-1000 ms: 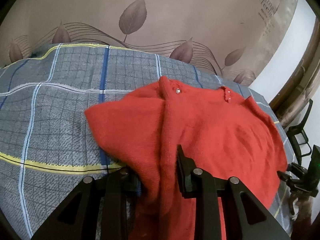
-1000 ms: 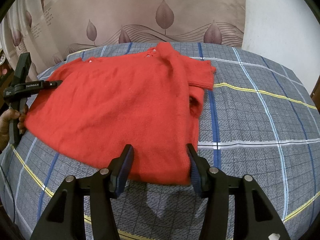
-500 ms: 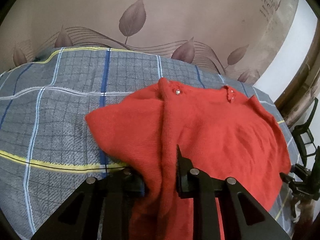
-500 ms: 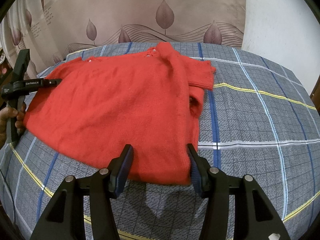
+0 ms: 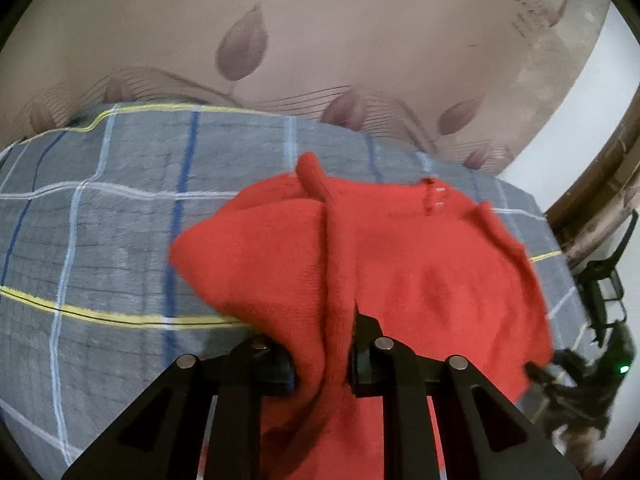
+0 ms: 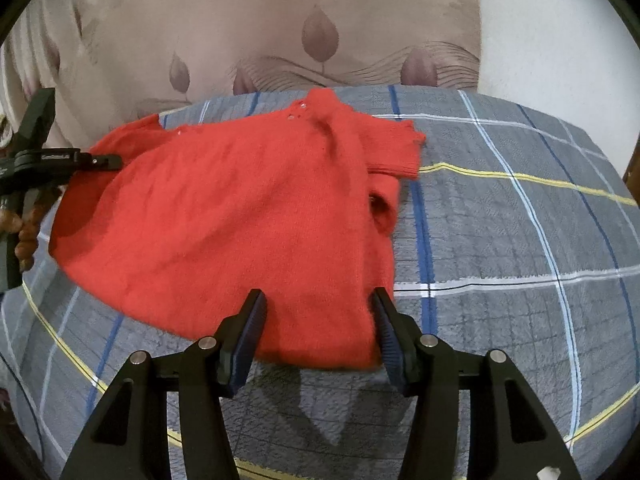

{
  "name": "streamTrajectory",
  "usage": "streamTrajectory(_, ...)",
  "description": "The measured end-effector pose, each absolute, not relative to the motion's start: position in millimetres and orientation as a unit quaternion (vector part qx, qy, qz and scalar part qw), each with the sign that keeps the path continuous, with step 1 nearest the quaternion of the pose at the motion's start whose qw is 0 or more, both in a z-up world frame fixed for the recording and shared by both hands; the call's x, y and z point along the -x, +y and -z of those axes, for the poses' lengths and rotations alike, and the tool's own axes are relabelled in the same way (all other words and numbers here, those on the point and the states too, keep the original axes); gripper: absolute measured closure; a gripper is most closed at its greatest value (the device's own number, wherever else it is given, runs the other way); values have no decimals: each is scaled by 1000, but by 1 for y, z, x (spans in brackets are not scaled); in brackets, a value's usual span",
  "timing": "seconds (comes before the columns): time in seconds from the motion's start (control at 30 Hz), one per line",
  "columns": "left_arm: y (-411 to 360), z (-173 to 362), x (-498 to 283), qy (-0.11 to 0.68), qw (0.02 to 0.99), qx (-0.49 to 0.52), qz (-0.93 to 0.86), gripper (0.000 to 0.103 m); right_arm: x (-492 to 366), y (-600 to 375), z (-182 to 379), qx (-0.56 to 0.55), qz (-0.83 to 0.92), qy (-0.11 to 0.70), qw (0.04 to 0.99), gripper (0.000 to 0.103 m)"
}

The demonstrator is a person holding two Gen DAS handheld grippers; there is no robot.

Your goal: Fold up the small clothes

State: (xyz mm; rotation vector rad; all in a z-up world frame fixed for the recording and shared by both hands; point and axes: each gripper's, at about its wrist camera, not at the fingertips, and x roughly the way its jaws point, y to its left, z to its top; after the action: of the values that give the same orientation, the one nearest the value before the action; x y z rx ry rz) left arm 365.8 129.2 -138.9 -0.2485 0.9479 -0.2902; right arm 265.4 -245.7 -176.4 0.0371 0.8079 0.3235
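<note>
A red knitted sweater (image 6: 224, 216) lies spread on a grey plaid bedspread (image 6: 500, 240). In the left wrist view one side of the sweater (image 5: 420, 280) is bunched into a ridge that runs up between the fingers of my left gripper (image 5: 324, 344). Its jaws are closing on that fold and the pads press it. That edge is lifted off the bed. My right gripper (image 6: 320, 300) is open and straddles the near hem, with the cloth lying flat between its blue pads (image 6: 248, 332). The left gripper (image 6: 112, 161) also shows at the sweater's far left edge.
A beige curtain with a leaf print (image 6: 320, 36) hangs behind the bed and a white wall (image 6: 540, 40) stands at the right. A hand (image 6: 24, 236) holds the left gripper's handle. Dark gear (image 5: 600, 300) sits beyond the bed's right edge in the left wrist view.
My left gripper's jaws have narrowed on the sweater's side and it has risen, pulling the cloth up and bunching it. The right gripper has stayed where it was.
</note>
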Motion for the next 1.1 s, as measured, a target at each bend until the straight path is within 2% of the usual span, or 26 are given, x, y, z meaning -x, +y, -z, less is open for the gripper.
streamTrajectory(0.07, 110, 130, -358, 457, 866, 133, 152, 85, -265, -254, 174, -37, -153, 384, 910, 52)
streamTrajectory(0.1, 103, 126, -358, 459, 864, 135, 157, 85, -265, -262, 172, -50, -135, 380, 914, 42)
streamTrajectory(0.13, 91, 119, -358, 460, 862, 136, 165, 85, -264, -267, 171, -62, -129, 377, 915, 38)
streamTrajectory(0.27, 39, 99, -364, 469, 847, 151, 198, 85, -261, -304, 171, -146, -105, 359, 916, 38)
streamTrajectory(0.43, -29, 91, -386, 479, 828, 181, 227, 85, -261, -320, 173, -180, -99, 353, 913, 38)
streamTrajectory(0.73, -117, 129, -417, 540, 765, 238, 259, 82, -264, -320, 177, -192, -106, 355, 909, 38)
streamTrajectory(0.77, -121, 131, -418, 542, 761, 239, 265, 76, -264, -321, 177, -193, -106, 354, 909, 38)
streamTrajectory(0.83, -124, 131, -420, 549, 737, 263, 293, 73, -264, -322, 178, -196, -109, 354, 908, 38)
streamTrajectory(0.93, -117, 118, -417, 537, 708, 310, 337, 56, -265, -324, 179, -204, -111, 352, 907, 38)
streamTrajectory(1.03, -97, 92, -403, 483, 730, 308, 372, 44, -259, -328, 177, -221, -131, 333, 908, 38)
streamTrajectory(1.1, -75, 80, -383, 443, 774, 275, 360, 31, -250, -337, 173, -244, -159, 301, 908, 38)
